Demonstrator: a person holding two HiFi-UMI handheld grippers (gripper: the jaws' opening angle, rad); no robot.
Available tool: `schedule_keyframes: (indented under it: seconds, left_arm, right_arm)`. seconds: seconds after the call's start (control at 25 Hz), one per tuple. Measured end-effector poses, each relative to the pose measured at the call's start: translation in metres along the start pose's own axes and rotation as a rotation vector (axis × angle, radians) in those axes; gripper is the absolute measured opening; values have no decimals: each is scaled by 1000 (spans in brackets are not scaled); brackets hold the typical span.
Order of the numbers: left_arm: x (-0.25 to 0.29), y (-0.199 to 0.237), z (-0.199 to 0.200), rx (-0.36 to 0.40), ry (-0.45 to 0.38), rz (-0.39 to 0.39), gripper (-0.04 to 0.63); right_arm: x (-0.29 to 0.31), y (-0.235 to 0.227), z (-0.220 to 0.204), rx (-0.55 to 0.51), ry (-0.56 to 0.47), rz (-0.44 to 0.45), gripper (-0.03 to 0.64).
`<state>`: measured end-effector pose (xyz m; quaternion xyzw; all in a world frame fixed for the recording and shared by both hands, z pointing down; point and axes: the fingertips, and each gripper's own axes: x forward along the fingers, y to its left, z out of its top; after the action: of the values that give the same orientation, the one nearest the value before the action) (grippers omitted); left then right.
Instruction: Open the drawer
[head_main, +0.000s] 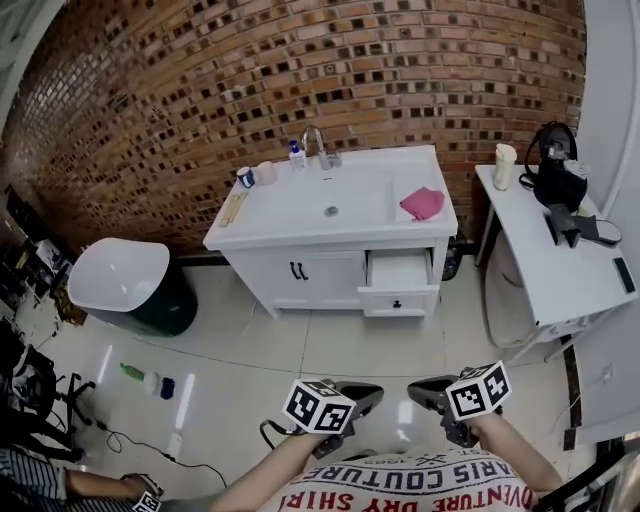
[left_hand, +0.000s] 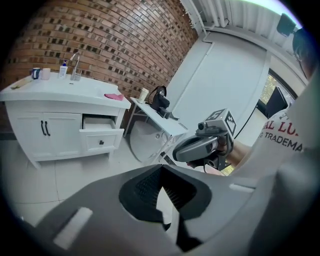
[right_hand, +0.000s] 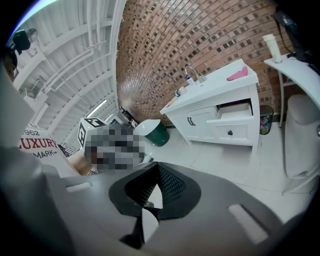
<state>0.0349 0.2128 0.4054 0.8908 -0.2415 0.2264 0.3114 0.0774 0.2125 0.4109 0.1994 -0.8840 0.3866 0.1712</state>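
The white vanity cabinet (head_main: 300, 228) stands against the brick wall. Its right-hand drawer (head_main: 398, 286) is pulled out, with a small dark knob on the front; it also shows in the left gripper view (left_hand: 101, 138) and the right gripper view (right_hand: 233, 128). Both grippers hang low and close to the person's body, far from the cabinet across the tiled floor. My left gripper (head_main: 372, 395) (left_hand: 167, 222) is shut with nothing in it. My right gripper (head_main: 418, 391) (right_hand: 145, 212) is shut and empty too, and appears side-on in the left gripper view (left_hand: 184, 149).
A pink cloth (head_main: 422, 203) lies on the counter beside the basin. A white and green bin (head_main: 125, 285) stands left of the cabinet. A white side table (head_main: 565, 265) with a black appliance (head_main: 555, 170) stands right. Small bottles (head_main: 150, 381) and a cable lie on the floor at left.
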Motion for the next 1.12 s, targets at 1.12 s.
schedule_keyframes:
  seconds: [1.12]
  left_arm:
    - [-49,24,0,56,26,-50,-12]
  right_arm:
    - [55,36,26,-10,10,-46,8]
